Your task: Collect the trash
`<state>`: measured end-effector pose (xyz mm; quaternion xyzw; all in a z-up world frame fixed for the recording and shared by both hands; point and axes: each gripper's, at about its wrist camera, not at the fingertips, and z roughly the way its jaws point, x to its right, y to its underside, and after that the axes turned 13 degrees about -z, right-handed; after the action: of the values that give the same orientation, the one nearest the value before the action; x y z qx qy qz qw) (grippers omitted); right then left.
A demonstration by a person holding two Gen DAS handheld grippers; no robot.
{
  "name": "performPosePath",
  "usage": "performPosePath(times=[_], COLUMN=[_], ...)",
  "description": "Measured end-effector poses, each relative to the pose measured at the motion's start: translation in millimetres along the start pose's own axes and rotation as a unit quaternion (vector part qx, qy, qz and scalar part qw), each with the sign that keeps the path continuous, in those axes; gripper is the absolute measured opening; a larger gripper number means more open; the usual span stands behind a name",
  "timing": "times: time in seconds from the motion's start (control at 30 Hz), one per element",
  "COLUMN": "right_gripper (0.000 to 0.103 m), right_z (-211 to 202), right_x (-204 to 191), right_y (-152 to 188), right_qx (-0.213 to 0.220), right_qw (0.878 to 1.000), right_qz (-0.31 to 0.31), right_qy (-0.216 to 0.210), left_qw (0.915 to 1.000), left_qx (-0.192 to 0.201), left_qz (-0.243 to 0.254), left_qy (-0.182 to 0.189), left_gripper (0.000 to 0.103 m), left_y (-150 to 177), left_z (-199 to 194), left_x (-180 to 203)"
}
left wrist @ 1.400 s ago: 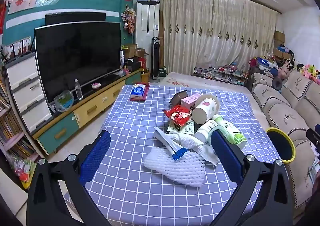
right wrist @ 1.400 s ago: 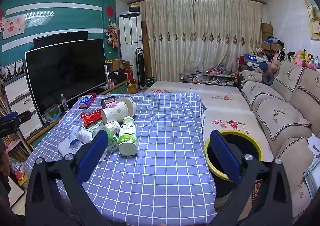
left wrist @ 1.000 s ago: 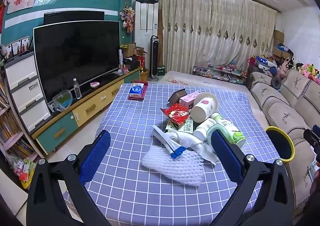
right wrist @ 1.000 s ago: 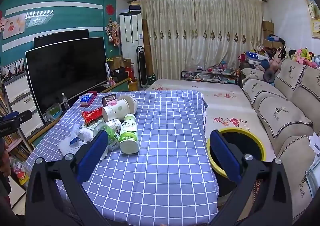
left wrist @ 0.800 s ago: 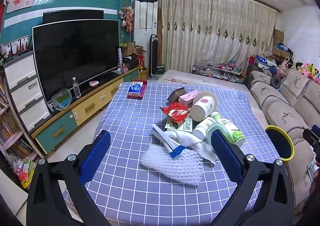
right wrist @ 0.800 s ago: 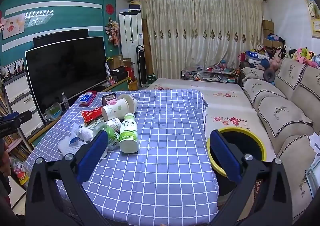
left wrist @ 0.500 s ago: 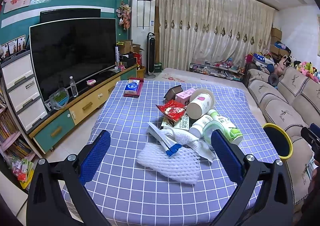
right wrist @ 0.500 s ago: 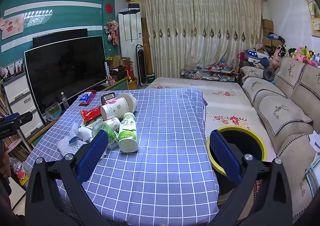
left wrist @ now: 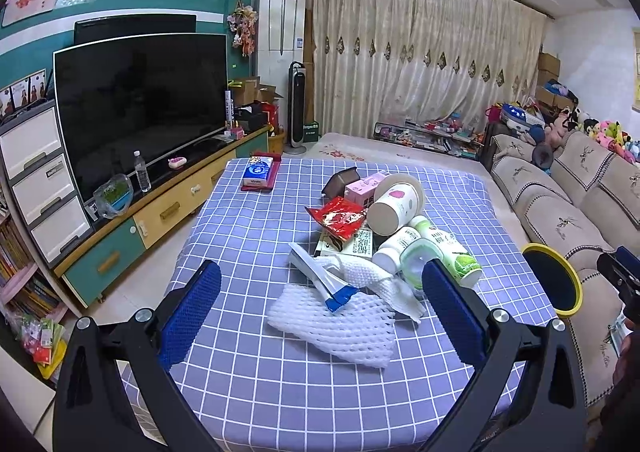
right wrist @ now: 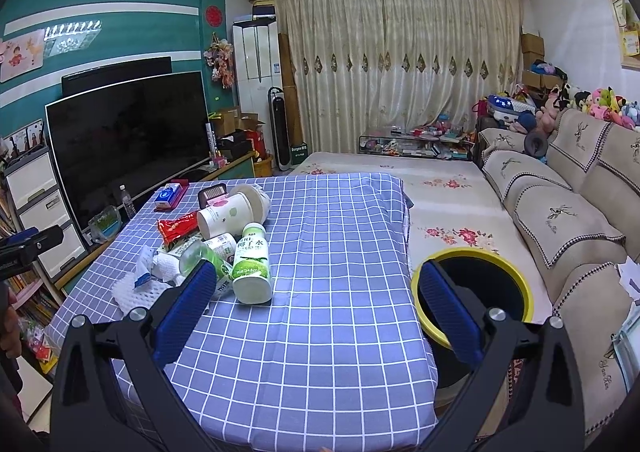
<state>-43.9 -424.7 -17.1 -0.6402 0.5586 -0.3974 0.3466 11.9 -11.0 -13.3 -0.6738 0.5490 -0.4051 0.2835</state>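
A pile of trash lies on the blue checked table (left wrist: 256,236): a white foam net (left wrist: 336,322), a torn white and blue wrapper (left wrist: 320,278), a red snack bag (left wrist: 339,216), a paper cup (left wrist: 394,203) on its side, green and white bottles (left wrist: 448,252) and a pink carton (left wrist: 362,185). The bottle (right wrist: 252,264) and cup (right wrist: 228,211) also show in the right wrist view. A black bin with a yellow rim (right wrist: 478,288) stands on the floor right of the table. My left gripper (left wrist: 320,308) is open above the foam net. My right gripper (right wrist: 316,312) is open over the table's near right part.
A blue tissue pack on a red tray (left wrist: 258,173) sits at the table's far left. A large TV (left wrist: 136,107) on a low cabinet (left wrist: 160,211) stands to the left. A beige sofa (right wrist: 568,211) runs along the right. A floral mat (right wrist: 440,191) covers the floor beyond.
Both grippers have drifted slightly, with the view shifting a little; the trash sits a bit lower left in the left view. Both stay open and empty.
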Motion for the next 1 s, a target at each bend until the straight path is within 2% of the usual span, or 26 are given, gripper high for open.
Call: performPosePath(times=[1.0], right_gripper=[0.097], right_z=[10.6], right_x=[-1.1], right_y=[2.2], right_qx=[-0.012], right_qw=[1.0], right_qz=[0.002], right_qy=[-0.001], left_qw=[0.9998], left_qx=[-0.018], left_qz=[-0.001], left_qy=[-0.003], left_gripper=[0.099], left_y=[5.1], left_z=[10.2], left_x=[-1.1])
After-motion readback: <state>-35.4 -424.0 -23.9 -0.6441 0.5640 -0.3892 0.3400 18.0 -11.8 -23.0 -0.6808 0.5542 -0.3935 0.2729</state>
